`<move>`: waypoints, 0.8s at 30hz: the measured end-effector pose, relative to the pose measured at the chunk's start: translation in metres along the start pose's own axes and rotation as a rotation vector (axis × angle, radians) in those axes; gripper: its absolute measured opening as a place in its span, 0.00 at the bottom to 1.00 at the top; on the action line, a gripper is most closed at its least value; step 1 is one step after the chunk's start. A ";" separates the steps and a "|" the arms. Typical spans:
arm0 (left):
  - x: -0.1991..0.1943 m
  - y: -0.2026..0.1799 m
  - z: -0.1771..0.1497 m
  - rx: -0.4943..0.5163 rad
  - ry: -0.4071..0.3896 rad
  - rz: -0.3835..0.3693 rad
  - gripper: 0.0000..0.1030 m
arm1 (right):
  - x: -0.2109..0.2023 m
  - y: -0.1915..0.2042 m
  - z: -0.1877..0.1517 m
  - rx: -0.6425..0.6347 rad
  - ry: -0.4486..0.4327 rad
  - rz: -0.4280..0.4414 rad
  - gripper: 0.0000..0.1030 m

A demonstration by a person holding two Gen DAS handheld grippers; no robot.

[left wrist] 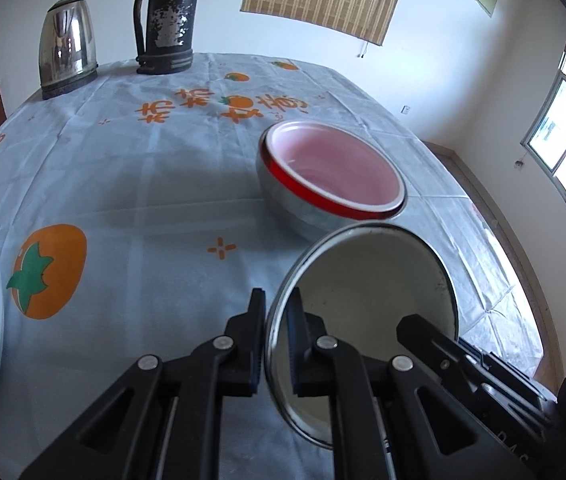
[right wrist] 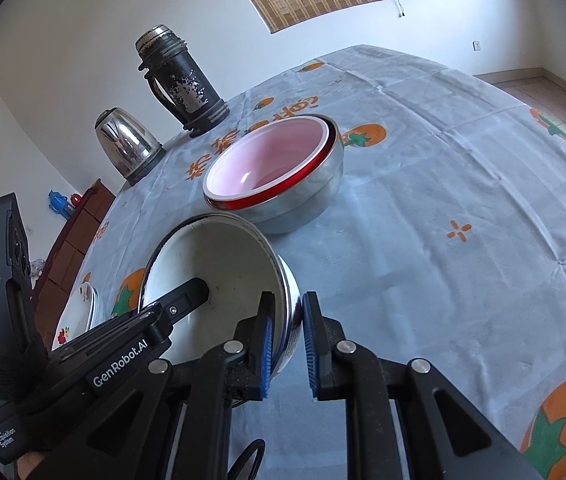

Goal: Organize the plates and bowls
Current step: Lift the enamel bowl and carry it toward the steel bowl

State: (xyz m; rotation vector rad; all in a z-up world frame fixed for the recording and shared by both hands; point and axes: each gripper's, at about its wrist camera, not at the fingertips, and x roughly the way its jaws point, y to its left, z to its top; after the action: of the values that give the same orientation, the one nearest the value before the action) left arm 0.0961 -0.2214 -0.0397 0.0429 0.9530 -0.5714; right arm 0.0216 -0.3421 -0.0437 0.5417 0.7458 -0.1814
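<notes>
Your left gripper (left wrist: pixel 275 344) is clamped tight on the near rim of the white enamel bowl (left wrist: pixel 375 280), one finger inside and one outside, and your right gripper (right wrist: pixel 286 344) pinches the opposite rim the same way, so the bowl hangs tilted between them above the tablecloth (right wrist: pixel 443 184). Just beyond it sits the steel bowl (right wrist: pixel 303 196) with the red-and-pink bowl (right wrist: pixel 267 160) nested inside.

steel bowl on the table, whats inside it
A red-rimmed bowl with a pale pink, empty interior is nested in the steel bowl. The steel bowl's own floor is covered.
</notes>
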 end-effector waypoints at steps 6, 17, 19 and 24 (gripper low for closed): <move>-0.003 -0.017 -0.001 0.023 -0.005 -0.008 0.07 | -0.014 -0.010 0.000 0.014 -0.019 -0.010 0.15; -0.002 -0.048 -0.007 0.065 -0.001 -0.038 0.07 | -0.040 -0.029 -0.002 0.025 -0.051 -0.053 0.15; -0.001 -0.050 -0.005 0.067 0.002 -0.043 0.07 | -0.042 -0.032 -0.002 0.032 -0.058 -0.058 0.15; -0.005 -0.055 0.006 0.077 -0.018 -0.051 0.07 | -0.047 -0.031 0.006 0.015 -0.072 -0.074 0.15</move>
State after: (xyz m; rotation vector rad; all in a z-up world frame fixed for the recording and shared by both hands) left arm 0.0717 -0.2679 -0.0210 0.0824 0.9160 -0.6546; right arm -0.0198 -0.3733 -0.0201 0.5200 0.6956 -0.2736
